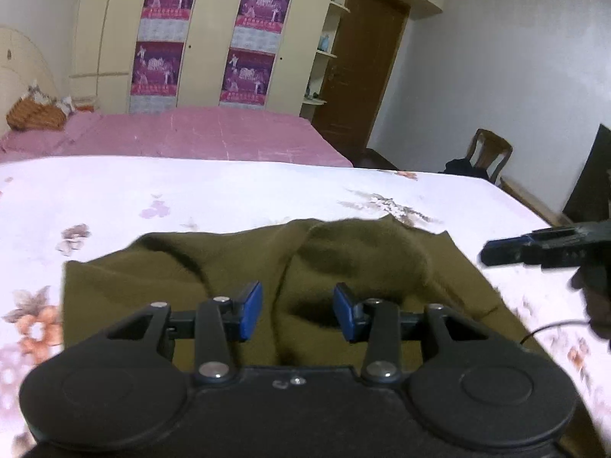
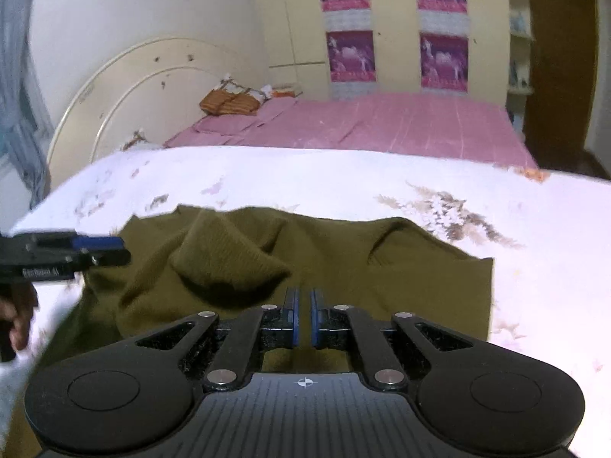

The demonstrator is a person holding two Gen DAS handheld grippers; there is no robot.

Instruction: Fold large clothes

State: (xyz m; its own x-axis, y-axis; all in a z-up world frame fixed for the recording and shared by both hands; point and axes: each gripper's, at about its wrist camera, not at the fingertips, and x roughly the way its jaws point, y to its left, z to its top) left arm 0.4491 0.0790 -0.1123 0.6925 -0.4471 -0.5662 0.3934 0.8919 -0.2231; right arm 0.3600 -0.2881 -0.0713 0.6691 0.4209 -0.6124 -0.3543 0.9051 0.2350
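An olive-green garment [image 1: 343, 263] lies rumpled on the white floral bed sheet [image 1: 191, 194], with a raised fold near its middle. My left gripper [image 1: 298, 311] is open and empty, hovering just above the garment's near part. My right gripper [image 2: 304, 315] has its blue pads nearly together with a thin gap and nothing between them, above the same garment [image 2: 305, 244]. The right gripper also shows at the right edge of the left wrist view [image 1: 504, 250], beside the garment's right edge. The left gripper shows at the left edge of the right wrist view [image 2: 110, 246].
A second bed with a pink cover [image 1: 214, 133] lies behind. A wardrobe with purple posters [image 1: 198, 38] and a brown door [image 1: 362, 65] stand at the back. A wooden chair [image 1: 490, 152] with dark clothing is at the right. A curved headboard [image 2: 145, 87] is at the left.
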